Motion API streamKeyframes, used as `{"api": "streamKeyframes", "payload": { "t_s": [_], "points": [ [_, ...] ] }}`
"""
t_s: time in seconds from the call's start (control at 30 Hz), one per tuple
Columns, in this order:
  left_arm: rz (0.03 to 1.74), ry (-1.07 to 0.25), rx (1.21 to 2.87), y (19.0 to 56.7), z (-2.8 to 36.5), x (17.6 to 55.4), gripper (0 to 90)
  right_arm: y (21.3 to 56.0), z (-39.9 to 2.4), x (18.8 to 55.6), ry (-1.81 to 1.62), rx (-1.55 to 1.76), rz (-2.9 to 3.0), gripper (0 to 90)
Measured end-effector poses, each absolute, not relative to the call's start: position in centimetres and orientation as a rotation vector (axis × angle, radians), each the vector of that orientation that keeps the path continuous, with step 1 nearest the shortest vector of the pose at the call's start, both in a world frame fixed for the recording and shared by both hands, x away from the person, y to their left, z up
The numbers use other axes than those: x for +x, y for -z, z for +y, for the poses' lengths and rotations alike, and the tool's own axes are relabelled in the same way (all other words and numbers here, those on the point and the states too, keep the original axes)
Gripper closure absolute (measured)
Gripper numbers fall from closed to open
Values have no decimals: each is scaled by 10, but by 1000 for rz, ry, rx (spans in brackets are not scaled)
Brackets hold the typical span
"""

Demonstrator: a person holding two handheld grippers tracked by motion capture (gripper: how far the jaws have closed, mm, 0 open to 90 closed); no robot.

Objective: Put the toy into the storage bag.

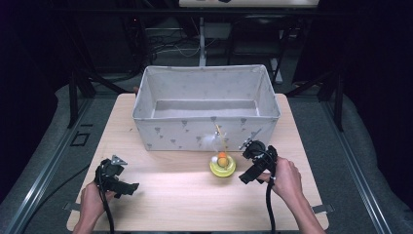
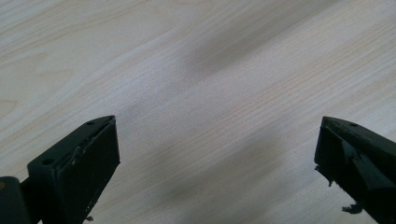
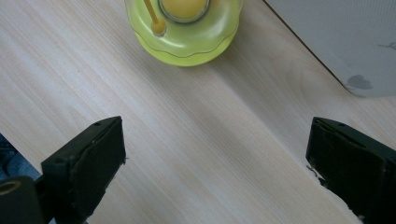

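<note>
Nearest the person, the left gripper (image 1: 117,176) sits low at the table's (image 1: 185,200) near left corner, held in a hand; in the left gripper view its jaws stand wide apart over bare wood with nothing between them. The right gripper (image 1: 254,158) is held at the near right, just beside the toy (image 1: 222,165); its jaws are likewise spread wide and empty, and in the right gripper view the toy (image 3: 187,32) lies ahead of them, apart from both.

The toy rests on the table right of centre, close to the bin's (image 1: 207,134) front wall; its long axis is upright, a thin yellow rod rising from the base and leaning slightly toward the bin, with a white feather at its side. The base is a round, lime-yellow, translucent dish, with an orange ball (image 1: 222,157) in its middle.

Beyond it the grey fabric bin, open-topped and patterned with small dark marks, spans the far half of the table; nothing lies between gripper and toy.
</note>
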State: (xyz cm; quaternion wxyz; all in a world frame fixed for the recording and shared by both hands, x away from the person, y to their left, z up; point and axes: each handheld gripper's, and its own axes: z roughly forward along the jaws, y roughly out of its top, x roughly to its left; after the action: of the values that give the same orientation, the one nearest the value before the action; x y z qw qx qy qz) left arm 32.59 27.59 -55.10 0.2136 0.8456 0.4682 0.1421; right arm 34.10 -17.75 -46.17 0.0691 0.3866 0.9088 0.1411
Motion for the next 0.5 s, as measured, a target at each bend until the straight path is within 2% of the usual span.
{"api": "streamKeyframes", "payload": {
  "t_s": [0.5],
  "points": [
    [1290, -404, 2343, 551, 273, 326, 0, 449, -151, 352, -422, 1056, 2819, 90]
  ]
}}
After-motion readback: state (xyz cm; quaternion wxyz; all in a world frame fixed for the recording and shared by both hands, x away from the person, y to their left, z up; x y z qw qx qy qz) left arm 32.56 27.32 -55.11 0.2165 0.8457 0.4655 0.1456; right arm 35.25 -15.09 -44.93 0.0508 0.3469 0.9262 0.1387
